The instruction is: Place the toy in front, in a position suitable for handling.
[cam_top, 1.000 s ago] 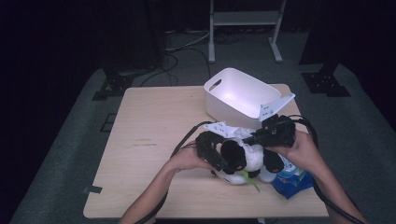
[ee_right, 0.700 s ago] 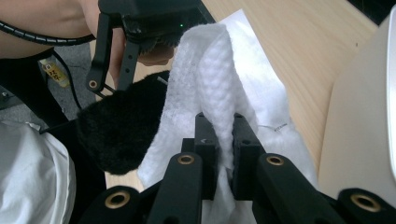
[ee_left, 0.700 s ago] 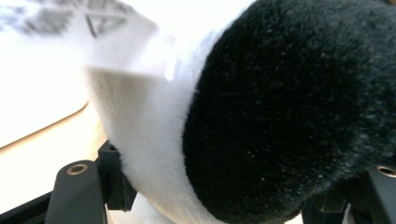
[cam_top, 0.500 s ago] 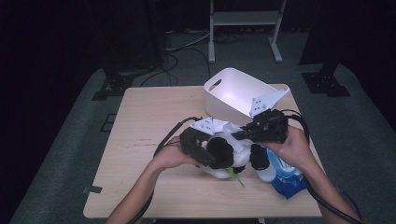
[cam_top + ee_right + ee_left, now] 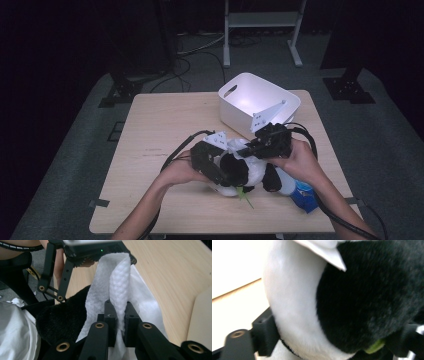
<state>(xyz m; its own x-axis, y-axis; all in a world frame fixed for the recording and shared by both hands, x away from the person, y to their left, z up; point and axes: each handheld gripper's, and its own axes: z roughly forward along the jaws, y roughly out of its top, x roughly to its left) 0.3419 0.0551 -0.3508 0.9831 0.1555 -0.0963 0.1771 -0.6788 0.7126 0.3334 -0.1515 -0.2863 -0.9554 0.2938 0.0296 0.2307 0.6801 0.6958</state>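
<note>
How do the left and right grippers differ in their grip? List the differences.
The left gripper stands wide, its jaws just opened further around the plush toy between them; the right gripper is nearly closed. The left one spans a bulky black-and-white body; the right one pinches a thin white wipe. Both work at the same toy over the table.

High view from above the person's side, facing forward and down over the table [image 5: 150, 130], left gripper view pressed close against the plush panda [image 5: 367, 302], right gripper view close along its jaws, sharing the panda [image 5: 62, 320].
</note>
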